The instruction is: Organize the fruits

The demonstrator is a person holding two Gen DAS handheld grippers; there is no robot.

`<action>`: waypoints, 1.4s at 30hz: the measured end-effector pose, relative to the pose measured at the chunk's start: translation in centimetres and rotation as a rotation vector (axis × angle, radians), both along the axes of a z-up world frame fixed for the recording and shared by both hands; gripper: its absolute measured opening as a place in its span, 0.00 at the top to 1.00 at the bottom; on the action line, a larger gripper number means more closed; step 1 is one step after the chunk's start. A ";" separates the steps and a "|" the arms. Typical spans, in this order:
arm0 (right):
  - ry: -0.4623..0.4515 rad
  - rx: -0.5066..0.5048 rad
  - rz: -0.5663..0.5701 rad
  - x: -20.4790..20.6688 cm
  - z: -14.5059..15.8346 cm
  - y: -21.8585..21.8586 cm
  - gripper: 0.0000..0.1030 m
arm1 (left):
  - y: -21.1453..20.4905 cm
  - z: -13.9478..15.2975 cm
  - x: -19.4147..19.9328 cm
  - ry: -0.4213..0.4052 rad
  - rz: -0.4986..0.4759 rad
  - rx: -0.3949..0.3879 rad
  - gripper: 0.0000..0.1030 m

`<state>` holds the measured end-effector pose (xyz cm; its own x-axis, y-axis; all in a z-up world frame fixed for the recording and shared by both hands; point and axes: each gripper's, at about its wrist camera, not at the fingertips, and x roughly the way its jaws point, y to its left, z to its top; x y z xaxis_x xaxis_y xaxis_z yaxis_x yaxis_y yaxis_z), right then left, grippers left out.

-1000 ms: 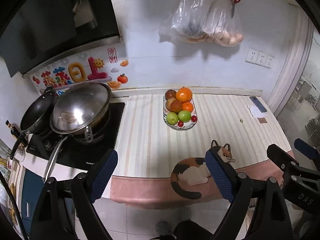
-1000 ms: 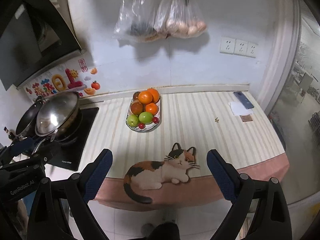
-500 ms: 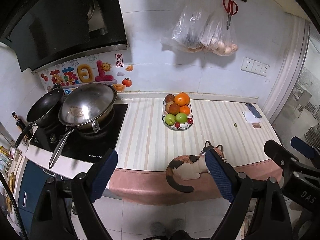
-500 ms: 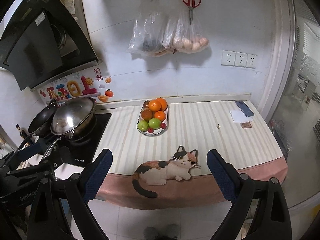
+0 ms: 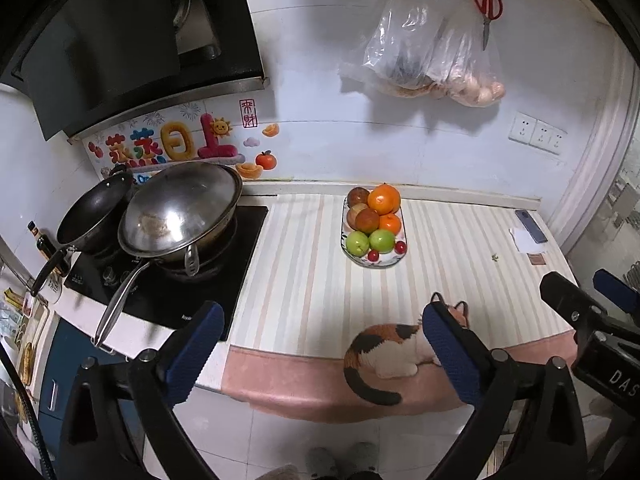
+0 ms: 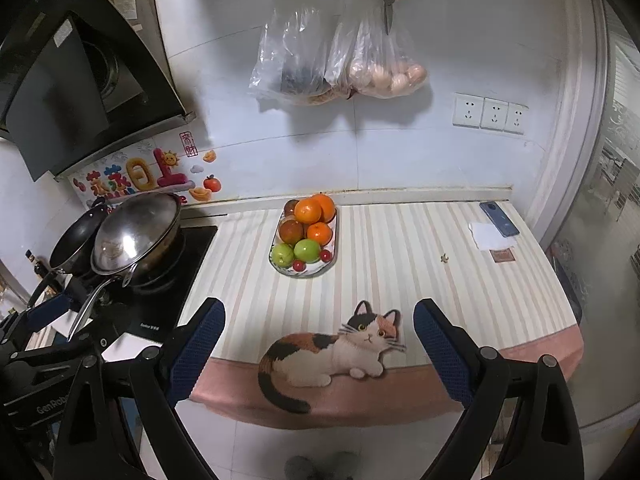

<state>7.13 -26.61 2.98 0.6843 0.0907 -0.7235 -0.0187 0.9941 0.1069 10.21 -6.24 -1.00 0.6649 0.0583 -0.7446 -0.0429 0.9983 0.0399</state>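
Note:
A white oval fruit plate point(image 5: 387, 263) point(image 6: 325, 269) stands at the back middle of the striped counter. It holds oranges point(image 5: 384, 199) point(image 6: 308, 211), reddish apples point(image 5: 367, 220), two green apples point(image 5: 358, 242) point(image 6: 307, 250) and small red cherry tomatoes point(image 5: 373, 255). My left gripper point(image 5: 320, 344) is open and empty, in front of the counter's front edge. My right gripper point(image 6: 318, 340) is open and empty too, over the front edge, and shows at the right of the left wrist view point(image 5: 592, 312).
A steel wok point(image 5: 180, 212) and a black pan point(image 5: 94, 218) sit on the stove at left. A cat-print mat point(image 6: 332, 356) covers the counter front. A phone point(image 6: 499, 224), paper and a card lie at far right. Bags point(image 6: 340, 60) and scissors hang on the wall.
Both grippers first pulled back from the counter, then came forward again. The fruit plate has not moved. Both stay open.

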 end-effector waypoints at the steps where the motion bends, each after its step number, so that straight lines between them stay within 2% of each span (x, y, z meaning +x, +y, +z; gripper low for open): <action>1: 0.006 -0.005 0.001 0.6 -0.3 0.1 0.02 | 0.0 -0.2 0.4 0.002 0.001 0.005 0.01; 8: 0.058 -0.026 -0.009 5.1 -3.2 0.1 0.02 | -0.2 -2.4 4.3 0.056 0.007 0.039 0.01; 17: 0.117 -0.031 -0.004 8.6 -6.0 0.3 0.02 | 0.6 -3.9 7.3 0.094 0.029 0.024 0.01; 42: 0.128 -0.033 0.009 8.9 -6.2 1.3 0.02 | 0.9 -3.7 7.6 0.093 0.037 0.018 0.01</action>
<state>16.03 -25.32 -3.26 0.5853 0.0713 -0.8077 -0.0156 0.9969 0.0767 17.80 -5.36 -4.66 0.5904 0.0955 -0.8014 -0.0755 0.9952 0.0630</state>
